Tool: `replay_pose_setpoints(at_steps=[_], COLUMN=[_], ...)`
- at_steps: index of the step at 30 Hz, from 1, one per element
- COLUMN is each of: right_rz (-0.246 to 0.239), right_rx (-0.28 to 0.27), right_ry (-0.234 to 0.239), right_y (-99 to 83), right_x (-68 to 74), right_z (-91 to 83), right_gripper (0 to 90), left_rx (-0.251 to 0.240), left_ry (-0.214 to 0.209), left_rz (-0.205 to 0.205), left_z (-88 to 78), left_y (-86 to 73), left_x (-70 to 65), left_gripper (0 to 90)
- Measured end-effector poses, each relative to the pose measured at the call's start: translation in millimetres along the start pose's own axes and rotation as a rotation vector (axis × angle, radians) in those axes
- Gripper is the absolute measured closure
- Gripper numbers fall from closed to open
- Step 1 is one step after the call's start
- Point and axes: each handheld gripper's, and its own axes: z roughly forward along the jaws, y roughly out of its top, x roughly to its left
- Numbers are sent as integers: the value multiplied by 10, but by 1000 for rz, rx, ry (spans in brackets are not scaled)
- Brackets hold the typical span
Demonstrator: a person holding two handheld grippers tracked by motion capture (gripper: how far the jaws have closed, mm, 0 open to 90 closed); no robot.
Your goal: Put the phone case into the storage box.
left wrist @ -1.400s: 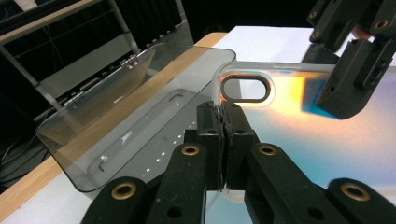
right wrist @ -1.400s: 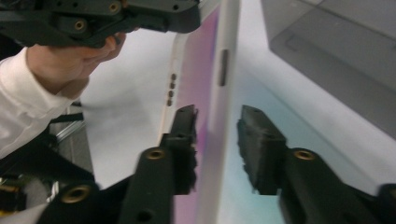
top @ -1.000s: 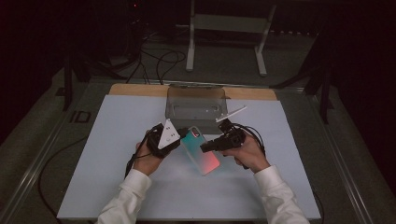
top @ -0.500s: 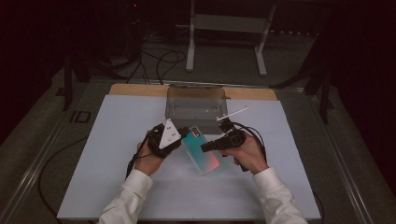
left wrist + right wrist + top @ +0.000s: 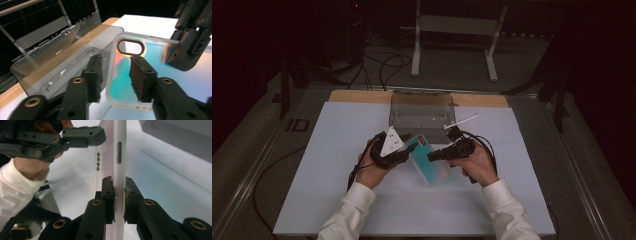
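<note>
A clear phone case (image 5: pixel 428 161) tinted teal and orange hangs tilted above the white sheet between both hands. My right gripper (image 5: pixel 433 156) is shut on one long edge of the case (image 5: pixel 119 150), with both pads pressed on it (image 5: pixel 119 192). My left gripper (image 5: pixel 407 149) is at the opposite edge, near the camera cutout (image 5: pixel 131 47). Its jaws have just been opening and now stand apart (image 5: pixel 116 72). The case's rim runs between them without being pinched. The right gripper (image 5: pixel 190 45) shows at the far side of the case.
A clear plastic box (image 5: pixel 422 112) lies just behind the hands, near the wooden back edge (image 5: pixel 352 96) of the table. The white sheet (image 5: pixel 337 195) covers the tabletop. Metal stand legs (image 5: pixel 416 50) and cables sit on the floor beyond.
Both hands and the case stay in the same spot over the sheet. No other shift shows in the high view.
</note>
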Motion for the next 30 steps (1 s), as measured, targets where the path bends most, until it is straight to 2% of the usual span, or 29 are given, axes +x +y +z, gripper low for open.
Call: replay_pose_setpoints(at_steps=[2, 4, 6, 11, 16, 22, 23, 25, 30], right_rz=[1, 3, -1, 1, 5, 13, 12, 12, 15], right_rx=[-4, -6, -10, -11, -18, -23, -27, -31, -41], right_ry=[6, 3, 4, 3, -1, -8, -9, -10, -20], right_y=[0, -1, -2, -3, 0, 5, 7, 10, 12], right_x=[-5, -3, -5, -2, -6, -7, -6, -4, -9], right_z=[-10, -16, -19, -22, -29, -38, -41, -47, -71], right_gripper=[820, 821, 820, 820, 820, 820, 819, 820, 819], left_rx=[-8, -25, -24, -30, 0, 11, 16, 27, 25], left_ry=[21, 29, 55, 81, 133, 177, 171, 194, 214], left_rz=[-13, -37, -68, -122, -121, -175, -185, -188, -191], left_z=[-11, -35, -52, -106, -163, -257, -273, -307, -421], left_y=[2, -2, -2, -25, -61, -121, -131, -153, -232], left_x=[7, 20, 41, 110, 100, 131, 146, 165, 202], left_gripper=[520, 503, 426, 350, 232, 70, 51, 34, 3])
